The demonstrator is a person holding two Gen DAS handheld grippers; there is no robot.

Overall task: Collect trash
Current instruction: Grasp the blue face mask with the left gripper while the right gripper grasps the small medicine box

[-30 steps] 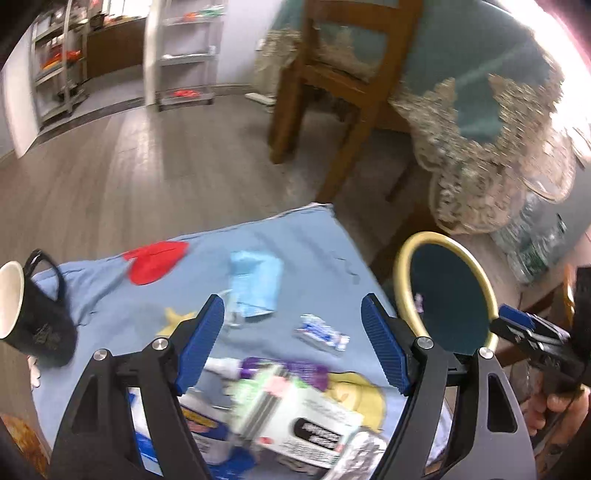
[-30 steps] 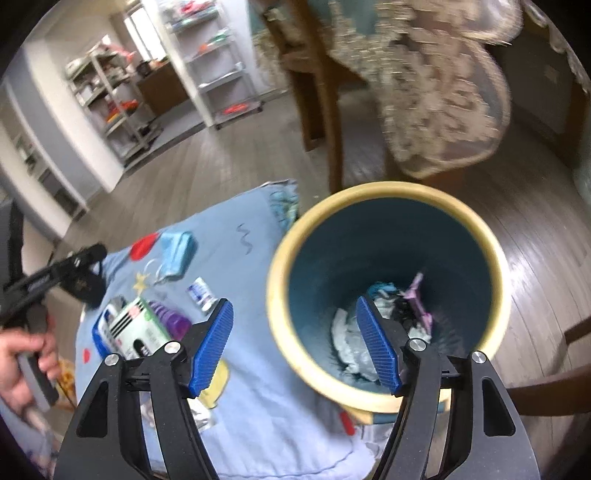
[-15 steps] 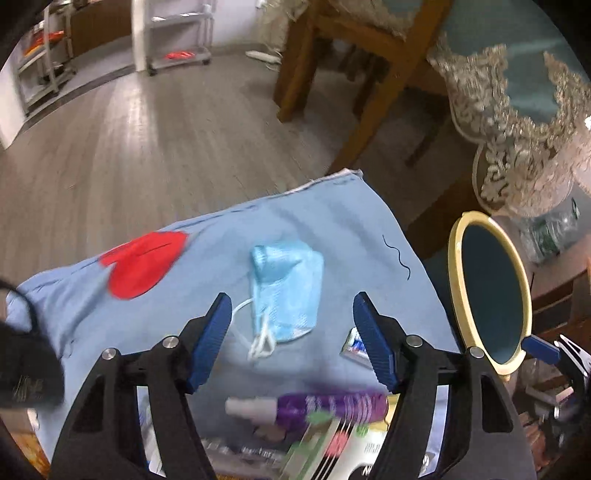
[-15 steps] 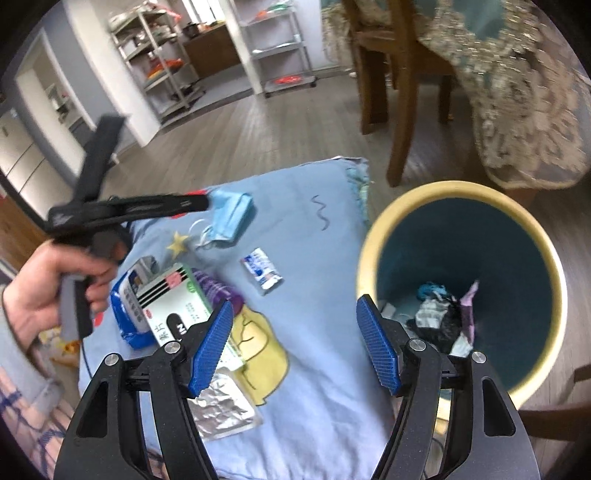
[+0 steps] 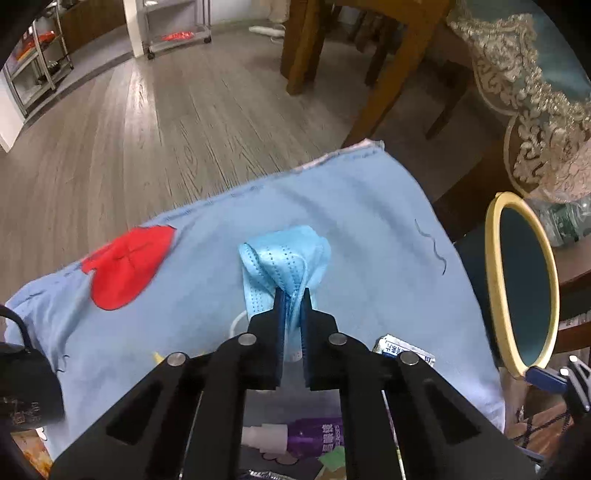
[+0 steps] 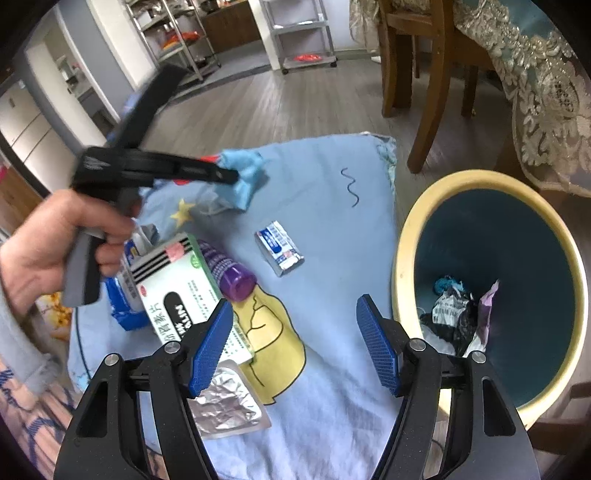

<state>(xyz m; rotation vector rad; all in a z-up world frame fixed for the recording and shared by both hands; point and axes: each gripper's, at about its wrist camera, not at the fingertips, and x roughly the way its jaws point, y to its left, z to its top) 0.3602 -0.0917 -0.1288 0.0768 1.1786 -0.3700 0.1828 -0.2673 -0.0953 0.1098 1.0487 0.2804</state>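
A light blue face mask [image 5: 284,254] lies bunched on the blue cartoon cloth [image 5: 369,221]. My left gripper [image 5: 291,291] is closing, and its pads pinch the mask's near fold. In the right wrist view a hand holds that left gripper [image 6: 231,175] at the mask [image 6: 247,173]. My right gripper [image 6: 295,321] hangs open over the cloth's near part with nothing between its fingers. Left of it lie a green and white medicine box [image 6: 177,291], a purple bottle [image 6: 231,273] and a foil blister [image 6: 225,402]. A small blue and white sachet [image 6: 279,253] lies beyond. The yellow-rimmed bin [image 6: 406,229] at the right holds crumpled trash.
A black mug [image 5: 26,384] stands at the cloth's left edge. A blue packet [image 6: 123,299] lies under the medicine box. Wooden chair legs [image 5: 388,77] and a lace-edged tablecloth [image 5: 546,122] stand beyond the cloth. Metal shelf racks [image 6: 299,33] line the far wall.
My left gripper came down over the mask and shut on it. The right gripper swung left from above the bin to over the cloth, staying open.
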